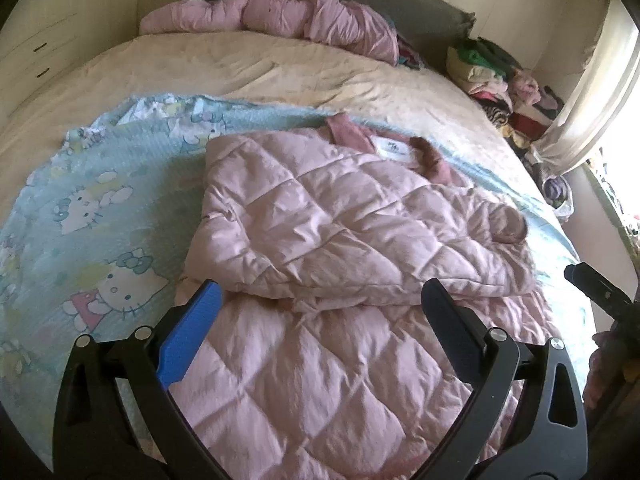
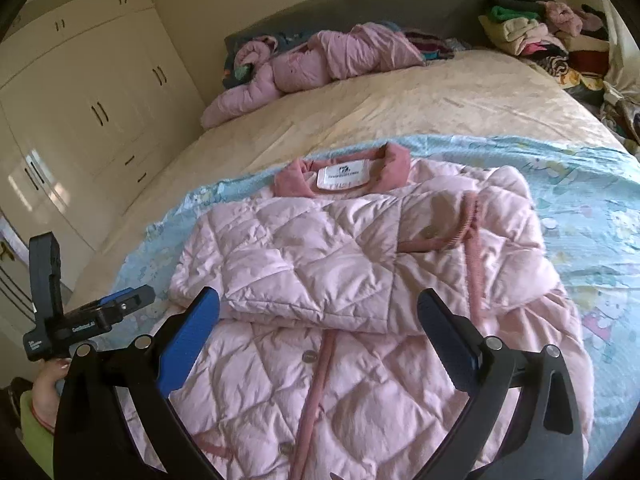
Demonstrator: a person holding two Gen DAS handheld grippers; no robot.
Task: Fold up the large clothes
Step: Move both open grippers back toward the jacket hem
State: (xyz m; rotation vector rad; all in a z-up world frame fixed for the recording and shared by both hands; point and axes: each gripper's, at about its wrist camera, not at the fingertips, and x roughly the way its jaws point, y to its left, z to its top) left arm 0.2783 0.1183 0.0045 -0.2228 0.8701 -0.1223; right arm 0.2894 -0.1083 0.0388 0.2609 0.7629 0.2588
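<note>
A pale pink quilted jacket point(image 1: 344, 232) lies on a light blue cartoon-print sheet point(image 1: 80, 208) on the bed, its darker pink collar and white label point(image 2: 346, 174) at the far end. Both sleeves are folded across the chest, and the buttoned front point(image 2: 316, 364) runs toward me. My left gripper point(image 1: 320, 292) hovers above the jacket's near half, open, with nothing between its fingers. My right gripper point(image 2: 320, 300) also stands open and empty over the jacket's lower front. The left gripper point(image 2: 120, 304) shows at the left edge of the right wrist view, held by a hand.
Another pink padded garment point(image 2: 316, 64) lies bunched at the grey headboard point(image 2: 360, 4). A heap of mixed clothes point(image 2: 536, 28) sits at the bed's far right corner. Cream wardrobe doors point(image 2: 88, 100) line the left wall. A curtain point(image 1: 592, 92) hangs at the right by the window.
</note>
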